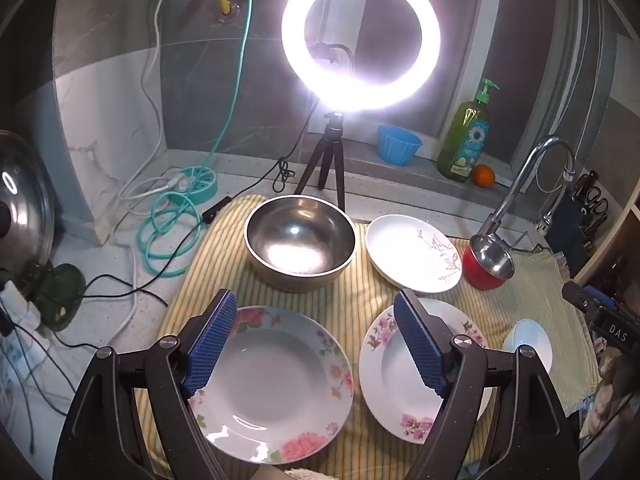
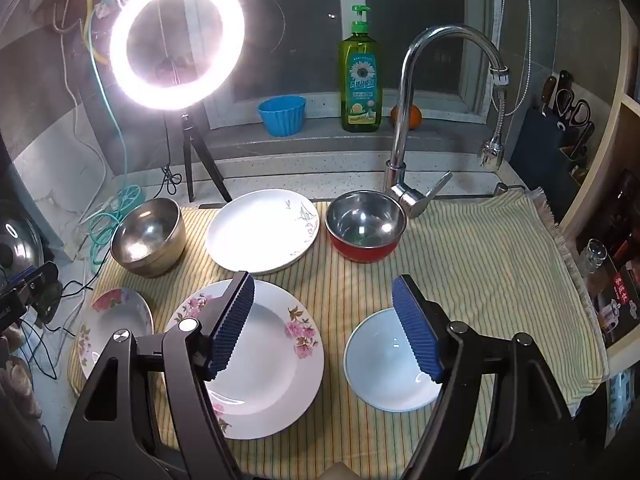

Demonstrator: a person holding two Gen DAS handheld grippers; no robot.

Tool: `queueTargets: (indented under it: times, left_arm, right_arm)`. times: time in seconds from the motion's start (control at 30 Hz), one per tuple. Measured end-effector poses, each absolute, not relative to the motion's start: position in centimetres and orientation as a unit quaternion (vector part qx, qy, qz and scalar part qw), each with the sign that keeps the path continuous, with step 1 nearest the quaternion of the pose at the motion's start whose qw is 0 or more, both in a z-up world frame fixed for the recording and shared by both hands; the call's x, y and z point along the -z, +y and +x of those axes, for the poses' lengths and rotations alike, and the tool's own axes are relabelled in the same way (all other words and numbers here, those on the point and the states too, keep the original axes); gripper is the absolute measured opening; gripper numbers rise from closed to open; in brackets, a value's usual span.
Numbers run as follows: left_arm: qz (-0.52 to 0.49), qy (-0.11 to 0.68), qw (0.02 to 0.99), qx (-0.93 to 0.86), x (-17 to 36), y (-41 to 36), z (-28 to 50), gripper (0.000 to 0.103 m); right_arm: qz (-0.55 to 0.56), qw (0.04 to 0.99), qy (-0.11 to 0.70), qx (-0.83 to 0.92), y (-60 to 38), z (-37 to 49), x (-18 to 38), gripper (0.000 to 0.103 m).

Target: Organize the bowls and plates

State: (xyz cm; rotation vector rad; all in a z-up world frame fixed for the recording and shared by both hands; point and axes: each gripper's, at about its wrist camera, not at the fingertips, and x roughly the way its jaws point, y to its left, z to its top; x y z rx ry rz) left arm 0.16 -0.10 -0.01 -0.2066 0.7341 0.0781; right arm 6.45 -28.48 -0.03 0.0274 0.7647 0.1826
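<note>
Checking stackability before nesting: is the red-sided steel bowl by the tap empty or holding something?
Empty. The red-sided steel bowl stands upright on the striped cloth, and its shiny bare bottom shows in both wrist views, with only reflections.

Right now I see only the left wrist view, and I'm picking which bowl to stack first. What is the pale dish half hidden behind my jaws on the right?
Observer: It is a small plain white bowl. It sits empty and upright on the striped cloth, apart from the pink-flowered plate.
Operator: Has the right gripper got hold of it?
Observer: No. The right gripper hangs above the cloth with its jaws open and nothing between them.
</note>
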Motion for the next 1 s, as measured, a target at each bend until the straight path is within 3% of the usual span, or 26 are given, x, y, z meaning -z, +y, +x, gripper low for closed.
queueTargets:
  times: [1.0]
  left_arm:
    - [-0.098, 0.349, 0.931, -0.045, 0.3, -0.3, 0.3, 0.081]
  right_arm:
    - [0.009, 0.938, 0.338, -0.083, -28.1, 6.5, -1.2, 0.074]
